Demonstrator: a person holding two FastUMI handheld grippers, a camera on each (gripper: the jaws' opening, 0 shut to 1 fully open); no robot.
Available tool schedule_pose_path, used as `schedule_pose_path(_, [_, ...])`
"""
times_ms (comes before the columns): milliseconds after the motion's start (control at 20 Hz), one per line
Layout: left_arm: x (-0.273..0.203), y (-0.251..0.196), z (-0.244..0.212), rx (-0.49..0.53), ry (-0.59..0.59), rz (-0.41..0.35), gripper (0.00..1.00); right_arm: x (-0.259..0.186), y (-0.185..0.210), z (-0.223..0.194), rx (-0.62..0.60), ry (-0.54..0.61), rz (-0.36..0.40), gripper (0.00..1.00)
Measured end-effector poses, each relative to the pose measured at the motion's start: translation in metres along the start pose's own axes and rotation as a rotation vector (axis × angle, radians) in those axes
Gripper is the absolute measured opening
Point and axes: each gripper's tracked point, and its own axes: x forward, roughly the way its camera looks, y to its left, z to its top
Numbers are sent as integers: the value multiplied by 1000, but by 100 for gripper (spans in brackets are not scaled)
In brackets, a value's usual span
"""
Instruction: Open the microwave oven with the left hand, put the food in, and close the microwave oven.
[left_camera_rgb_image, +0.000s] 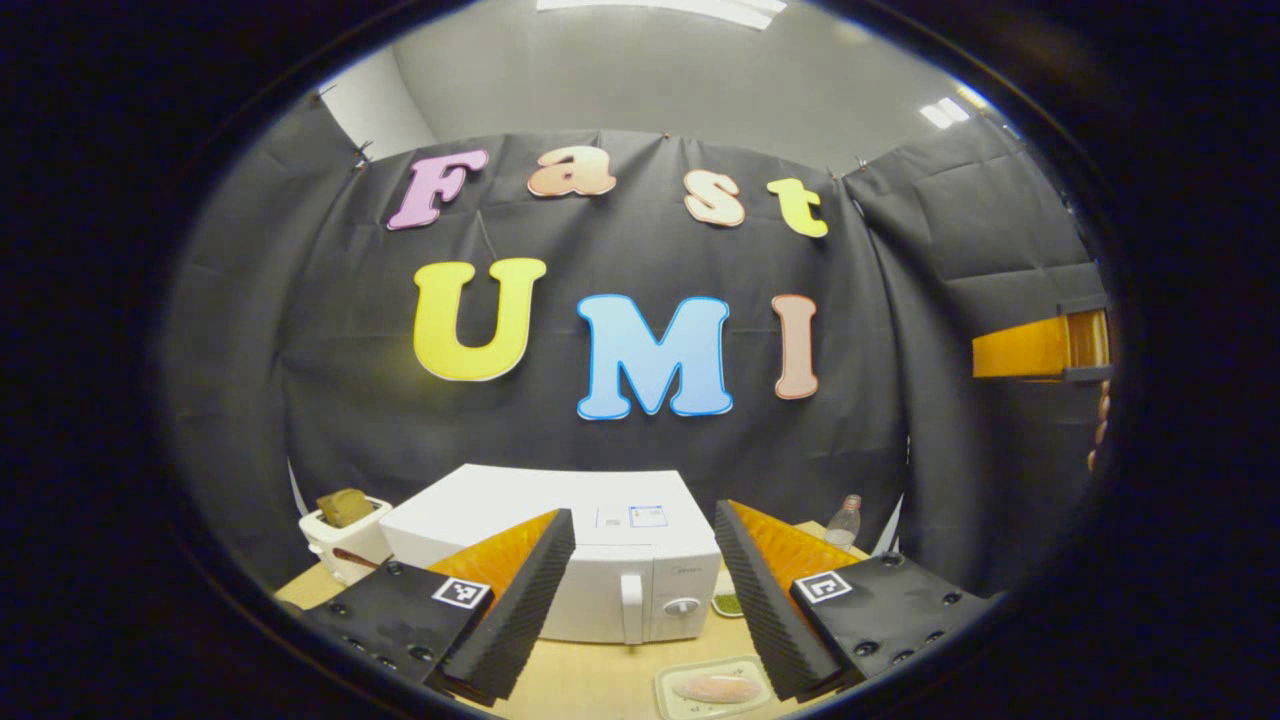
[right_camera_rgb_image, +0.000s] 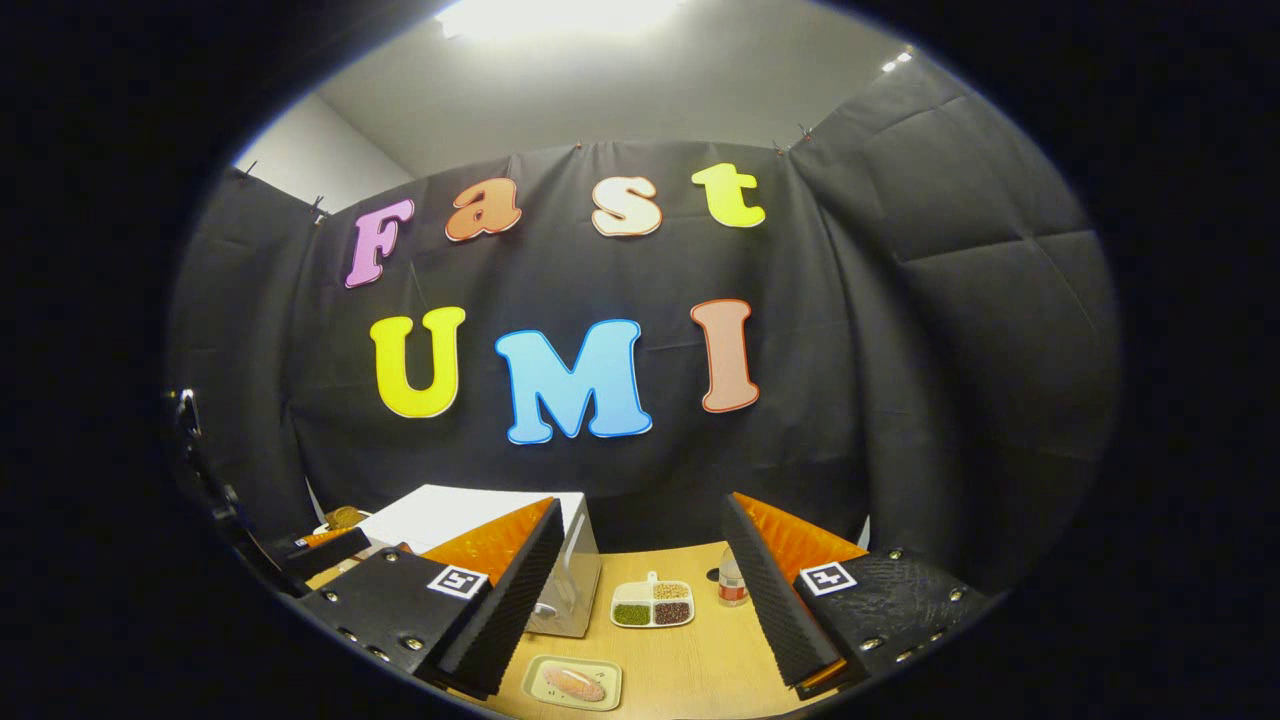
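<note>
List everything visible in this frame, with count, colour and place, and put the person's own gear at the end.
white box-shaped microwave oven: one, white, door shut, at the back of the table.
pale rectangular plate with a pinkish piece of food: one, on the table in front of the microwave.
divided dish of green, tan and dark grains: one, white, to the right of the microwave.
clear plastic bottle: one, clear, behind the divided dish near the cloth wall.
white container with brown contents: one, left of the microwave.
light wooden table: one, tan, under everything.
left gripper: one, fingers apart, raised, facing the microwave.
right gripper: one, fingers apart, holding nothing.
</note>
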Motion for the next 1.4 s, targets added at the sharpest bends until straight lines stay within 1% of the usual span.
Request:
schedule_pose_path(50, [8, 2, -17, 6, 15, 0, 95, -1, -2, -1, -3, 2, -12, 98])
schedule_pose_path(100, [15, 5, -32, 16, 31, 3, 96, -2, -3, -2, -5, 6, -22, 98])
schedule_pose_path(200, [27, 3, -63, 28, 72, -9, 95, -5, -8, -3, -8, 8, -45, 98])
schedule_pose_path(400, [59, 3, -121, 5, 169, -32, 96, -7, -19, -6, -9, 21, -93, 98])
schedule_pose_path(550, [84, 11, -155, -10, 229, -21, 96, -8, -29, -10, -16, 39, -124, 98])
schedule_pose_path(700, [103, 19, -176, -23, 268, -2, 96, -9, -39, -14, -18, 51, -161, 98])
schedule_pose_path(850, [120, 26, -198, -16, 301, 12, 96, -7, -44, -21, -24, 69, -181, 98])
schedule_pose_path(1100, [132, 25, -218, -3, 341, 12, 96, -5, -45, -23, -31, 81, -184, 98])
schedule_pose_path(1150, [133, 24, -221, -2, 350, 7, 86, -6, -45, -23, -33, 81, -184, 97])
schedule_pose_path(1250, [134, 10, -223, -35, 365, -48, 67, -5, -45, -24, -33, 82, -181, 98])
schedule_pose_path(1300, [131, 7, -220, -32, 368, -57, 55, -5, -45, -23, -32, 82, -180, 98])
schedule_pose_path(1400, [133, 7, -222, -24, 382, -69, 39, -5, -45, -24, -28, 83, -177, 98])
